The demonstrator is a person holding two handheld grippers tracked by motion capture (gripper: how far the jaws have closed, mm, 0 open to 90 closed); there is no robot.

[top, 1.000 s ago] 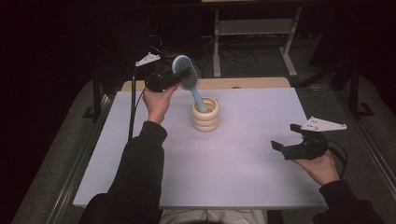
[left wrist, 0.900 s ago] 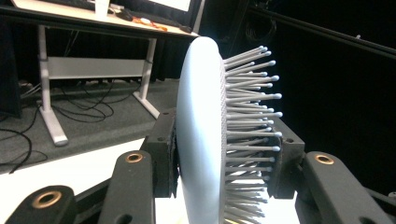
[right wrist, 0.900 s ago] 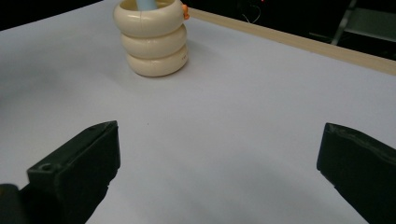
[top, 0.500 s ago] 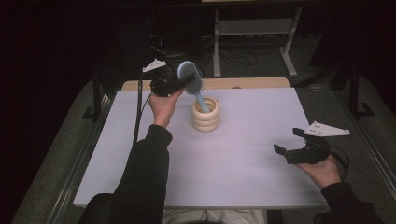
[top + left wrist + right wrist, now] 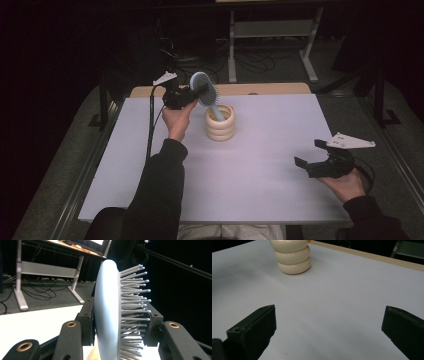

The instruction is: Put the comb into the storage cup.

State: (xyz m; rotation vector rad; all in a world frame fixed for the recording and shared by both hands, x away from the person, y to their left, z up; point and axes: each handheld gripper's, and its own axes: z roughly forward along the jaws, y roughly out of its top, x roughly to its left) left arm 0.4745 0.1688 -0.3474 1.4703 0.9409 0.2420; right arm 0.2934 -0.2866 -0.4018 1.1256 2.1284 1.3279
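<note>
The hairbrush [image 5: 204, 89] is held by its head so that its handle can be dropped into the cream ringed holder [image 5: 220, 122]; the handle tip is already seen inside the holder's mouth. The left gripper [image 5: 192, 93], just behind the holder, is pinched on the brush head. The right gripper [image 5: 315, 157], well right of the holder, is spread and empty.
</note>
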